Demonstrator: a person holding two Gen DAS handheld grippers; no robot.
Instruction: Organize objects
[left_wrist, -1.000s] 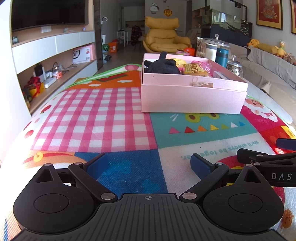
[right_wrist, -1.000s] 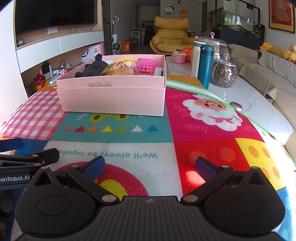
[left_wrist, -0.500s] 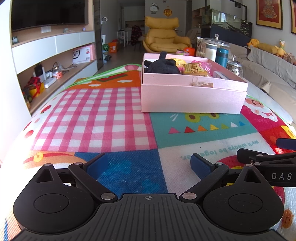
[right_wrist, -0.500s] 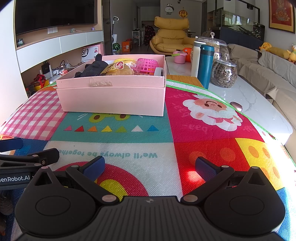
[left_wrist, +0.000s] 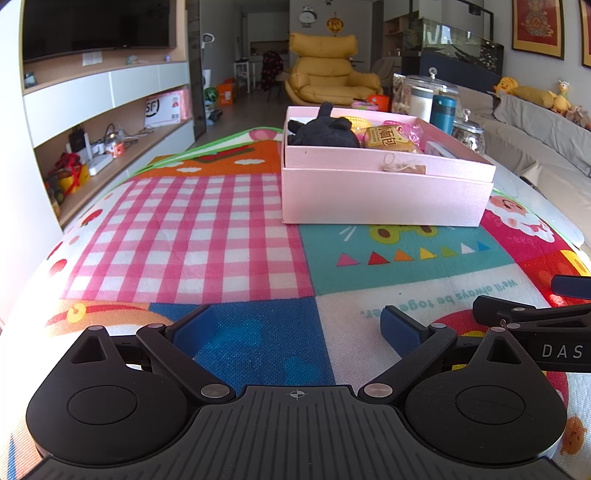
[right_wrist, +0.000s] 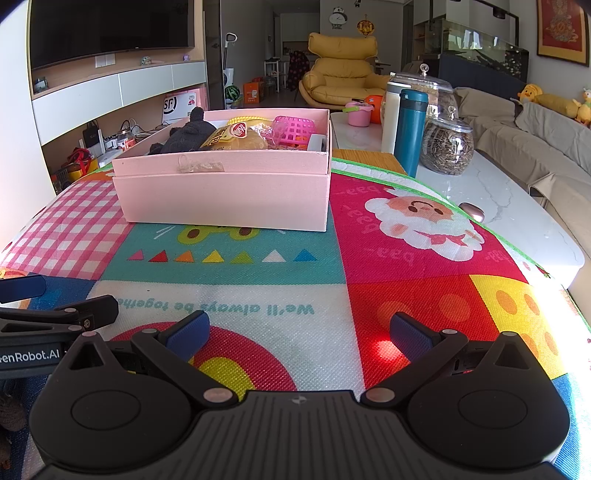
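Observation:
A pink box (left_wrist: 384, 192) stands on the colourful mat (left_wrist: 184, 236), far side; it also shows in the right wrist view (right_wrist: 225, 195). Inside it lie a black plush toy (left_wrist: 321, 129), a yellow snack packet (left_wrist: 388, 138) and a pink plastic basket (right_wrist: 295, 129). My left gripper (left_wrist: 297, 328) is open and empty, low over the mat's near edge. My right gripper (right_wrist: 299, 332) is open and empty beside it, to the right. Each gripper's side shows in the other's view: the right one (left_wrist: 535, 325), the left one (right_wrist: 55, 321).
Behind the box on the white marble table (right_wrist: 517, 206) stand a teal flask (right_wrist: 410, 129), a white bottle (right_wrist: 389, 114), glass jars (right_wrist: 447, 144) and a pink cup (right_wrist: 356, 110). A small oval object (right_wrist: 472, 211) lies by the mat's right edge. A sofa (left_wrist: 546, 147) is at right.

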